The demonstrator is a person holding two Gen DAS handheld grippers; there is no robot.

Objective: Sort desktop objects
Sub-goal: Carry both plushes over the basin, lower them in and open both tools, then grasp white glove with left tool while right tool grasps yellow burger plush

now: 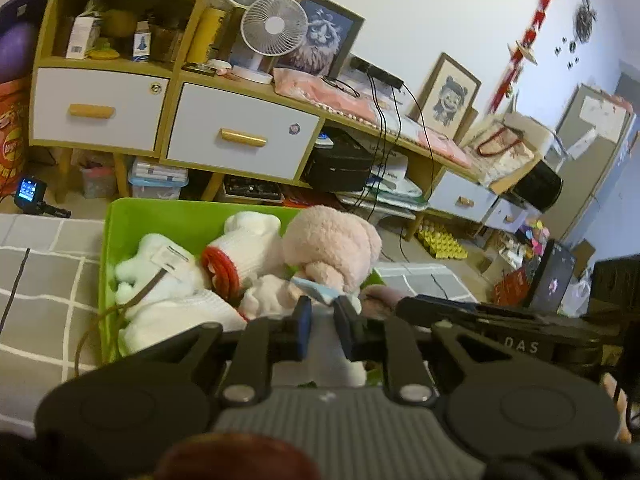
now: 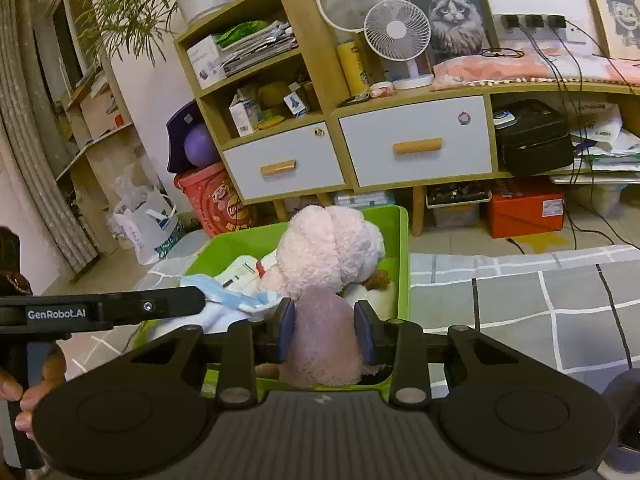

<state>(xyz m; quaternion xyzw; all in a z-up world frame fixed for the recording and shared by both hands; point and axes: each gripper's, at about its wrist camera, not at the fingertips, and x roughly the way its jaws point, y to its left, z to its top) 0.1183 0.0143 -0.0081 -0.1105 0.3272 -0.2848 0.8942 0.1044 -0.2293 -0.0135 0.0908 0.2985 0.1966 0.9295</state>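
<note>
Right wrist view: right tongs [image 2: 325, 332] clamp the pink plush [image 2: 320, 344]; left tongs [image 1: 323, 322] pinch white plush [image 1: 328, 344].

Grey checked cover with a green bin on it

A grey cover [image 2: 520, 300] with white grid lines carries the green plastic bin [image 1: 120, 240], which sits at its far edge, toward twelve o'clock. In the left wrist view the cover stretches out to nine o'clock of the bin; in the right wrist view it stretches to three o'clock. A thin dark cord [image 1: 14, 288] lies across the cover at nine o'clock.
</note>
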